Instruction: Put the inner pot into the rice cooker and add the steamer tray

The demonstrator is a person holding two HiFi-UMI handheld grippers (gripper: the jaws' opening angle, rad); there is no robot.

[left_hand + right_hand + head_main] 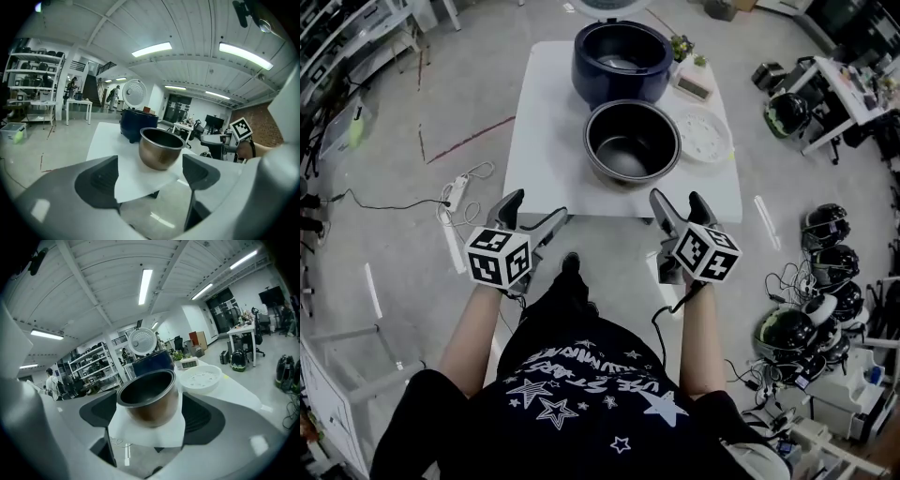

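Note:
A metal inner pot [632, 142] stands empty on the white table [546, 141], near its front edge. Behind it sits the dark blue rice cooker [622, 61] with its lid [142, 340] raised. A white steamer tray [702, 135] lies to the right of the pot. My left gripper [536, 213] hovers open in front of the table's left front corner, nothing between its jaws. My right gripper [680, 206] is open too, just short of the front edge, below the pot. The pot [160, 147] shows ahead in the left gripper view, and the pot [149, 397] fills the gap between the jaws in the right gripper view.
A small clock [694, 82] and a plant [682, 45] stand at the table's back right. A power strip [455, 191] and cable lie on the floor at left. Helmets [825, 272] and cluttered benches line the right side; shelving [33, 75] stands far left.

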